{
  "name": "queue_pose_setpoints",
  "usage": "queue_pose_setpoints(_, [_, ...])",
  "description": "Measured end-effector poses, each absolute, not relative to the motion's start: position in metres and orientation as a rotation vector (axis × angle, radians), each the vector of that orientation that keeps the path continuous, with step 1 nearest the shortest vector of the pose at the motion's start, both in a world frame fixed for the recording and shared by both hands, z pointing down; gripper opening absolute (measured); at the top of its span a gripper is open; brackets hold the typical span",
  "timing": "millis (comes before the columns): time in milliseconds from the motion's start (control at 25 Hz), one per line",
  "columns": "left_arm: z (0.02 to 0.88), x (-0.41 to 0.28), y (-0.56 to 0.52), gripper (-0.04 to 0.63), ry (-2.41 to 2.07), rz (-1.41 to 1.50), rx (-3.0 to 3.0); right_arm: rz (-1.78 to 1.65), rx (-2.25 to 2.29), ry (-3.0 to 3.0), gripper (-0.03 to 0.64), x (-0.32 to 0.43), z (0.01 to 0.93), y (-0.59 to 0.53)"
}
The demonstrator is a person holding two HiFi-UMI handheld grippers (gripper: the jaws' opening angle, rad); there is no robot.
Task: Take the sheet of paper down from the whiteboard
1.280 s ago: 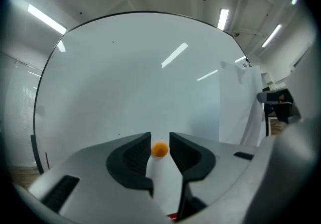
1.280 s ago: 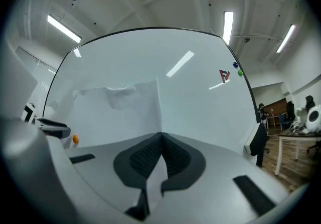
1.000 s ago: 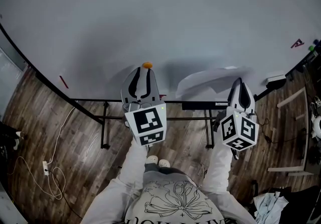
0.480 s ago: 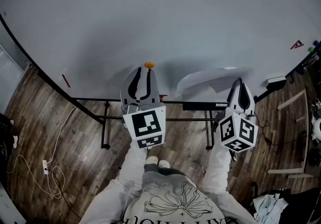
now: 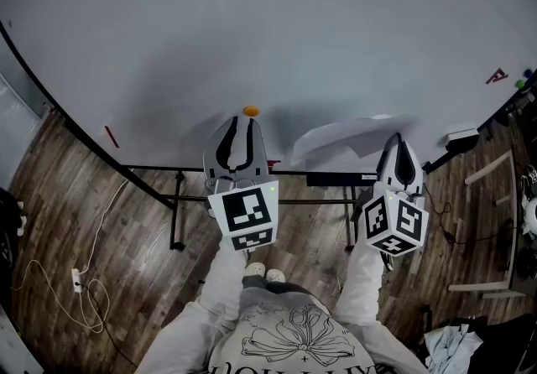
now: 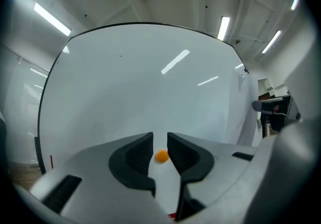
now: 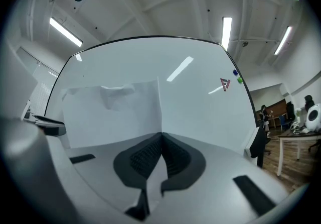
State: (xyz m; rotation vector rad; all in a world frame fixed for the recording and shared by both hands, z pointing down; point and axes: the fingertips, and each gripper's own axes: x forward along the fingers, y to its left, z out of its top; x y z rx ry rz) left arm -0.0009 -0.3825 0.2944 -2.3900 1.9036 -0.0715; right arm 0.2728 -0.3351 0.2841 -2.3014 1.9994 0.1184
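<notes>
The white sheet of paper [image 5: 344, 139] hangs loose and curled off the whiteboard [image 5: 277, 28], low at the right. My right gripper [image 5: 396, 142] is shut on the sheet's right edge; in the right gripper view the paper [image 7: 113, 112] runs from between the closed jaws out to the left. A small round orange magnet [image 5: 249, 111] sits at the tip of my left gripper [image 5: 246, 121], left of the sheet. In the left gripper view the magnet [image 6: 161, 155] lies between the two narrowly parted pads, which close on it.
A red marker [image 5: 112, 137] lies at the board's lower left edge and an eraser [image 5: 462, 137] at its lower right. A red mark [image 5: 497, 75] is on the board's far right. The board's stand [image 5: 176, 213] and a cable [image 5: 84, 280] are on the wooden floor.
</notes>
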Motion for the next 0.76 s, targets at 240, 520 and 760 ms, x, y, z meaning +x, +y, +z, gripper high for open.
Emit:
queue_pose_setpoints(240, [0.295, -0.002, -0.379, 0.085, 1.892, -0.073, -2.393, 0.12, -2.3, 1.996, 0.003, 0.27, 0.283, -0.331])
queue_pose_setpoints(520, [0.294, -0.002, -0.377, 0.084, 1.886, -0.075, -2.392, 0.119, -2.293, 2.006, 0.003, 0.269, 0.282, -0.329])
queue_pose_setpoints(760, [0.294, -0.007, -0.372, 0.084, 1.882, -0.075, -2.4, 0.123, -2.297, 2.014, 0.003, 0.262, 0.282, -0.324])
